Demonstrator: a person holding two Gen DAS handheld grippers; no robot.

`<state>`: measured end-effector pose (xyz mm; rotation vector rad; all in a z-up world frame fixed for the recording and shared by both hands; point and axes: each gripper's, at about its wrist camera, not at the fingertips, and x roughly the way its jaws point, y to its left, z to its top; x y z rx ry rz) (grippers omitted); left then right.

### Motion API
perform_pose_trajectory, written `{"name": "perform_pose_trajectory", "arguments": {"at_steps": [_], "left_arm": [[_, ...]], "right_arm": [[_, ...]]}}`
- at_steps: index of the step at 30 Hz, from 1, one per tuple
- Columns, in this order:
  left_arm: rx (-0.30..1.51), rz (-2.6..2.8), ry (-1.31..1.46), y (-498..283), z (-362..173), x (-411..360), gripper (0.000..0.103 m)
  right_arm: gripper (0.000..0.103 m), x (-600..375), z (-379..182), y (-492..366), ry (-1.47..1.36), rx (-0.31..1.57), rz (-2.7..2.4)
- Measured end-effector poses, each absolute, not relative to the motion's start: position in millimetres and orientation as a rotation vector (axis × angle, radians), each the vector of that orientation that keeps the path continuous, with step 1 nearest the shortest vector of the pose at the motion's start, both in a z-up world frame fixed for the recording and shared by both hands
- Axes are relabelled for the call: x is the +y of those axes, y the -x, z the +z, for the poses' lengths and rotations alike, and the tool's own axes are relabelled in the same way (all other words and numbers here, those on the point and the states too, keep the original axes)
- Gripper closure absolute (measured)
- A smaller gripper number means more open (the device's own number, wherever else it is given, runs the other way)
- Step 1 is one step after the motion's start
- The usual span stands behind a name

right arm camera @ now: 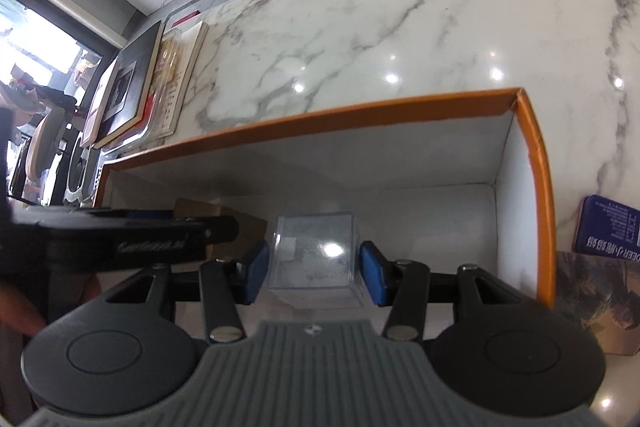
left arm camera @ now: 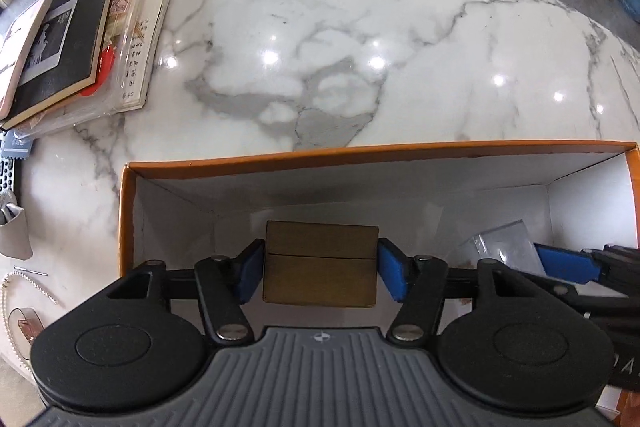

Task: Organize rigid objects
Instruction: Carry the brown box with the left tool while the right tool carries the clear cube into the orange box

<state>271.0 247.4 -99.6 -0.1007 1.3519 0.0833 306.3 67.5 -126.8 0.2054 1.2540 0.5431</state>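
Note:
An orange-rimmed cardboard box (left arm camera: 360, 149) (right arm camera: 360, 111) with a white inside stands on the marble table. In the left wrist view my left gripper (left arm camera: 320, 245) points down into it, and its blue pads (left arm camera: 250, 275) lie against both sides of a brown box (left arm camera: 320, 267) with a seam across it. To the right, my right gripper (right arm camera: 314, 247) is shut on a clear plastic box (right arm camera: 314, 259) low inside the same cardboard box. The right gripper's blue pad (left arm camera: 568, 263) and the clear box (left arm camera: 500, 243) show at the right edge of the left view. The left gripper's black body (right arm camera: 120, 239) crosses the right view and hides most of the brown box (right arm camera: 196, 207).
A stack of books and a clear case (left arm camera: 68, 39) (right arm camera: 132, 83) lies at the table's far left. A bead string (left arm camera: 28, 287) and a grey pouch (left arm camera: 14, 231) sit left of the cardboard box. A blue tin (right arm camera: 606, 227) and a printed booklet (right arm camera: 596, 299) lie to its right.

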Motion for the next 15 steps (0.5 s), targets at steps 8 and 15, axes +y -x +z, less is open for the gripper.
{"name": "perform_pose_trajectory", "arguments": {"at_steps": [8,15], "left_arm": [[1.284,0.053,0.145,-252.2,-87.8,250.8,0.036],[1.17,0.057,0.079,-238.7,-93.0,242.4,0.036]], "right_arm": [[0.052,69.5,-128.3,-303.6,-0.189,1.253,0.558],[0.052,73.4,-127.0,-300.5,-0.176,1.248,0.579]]}}
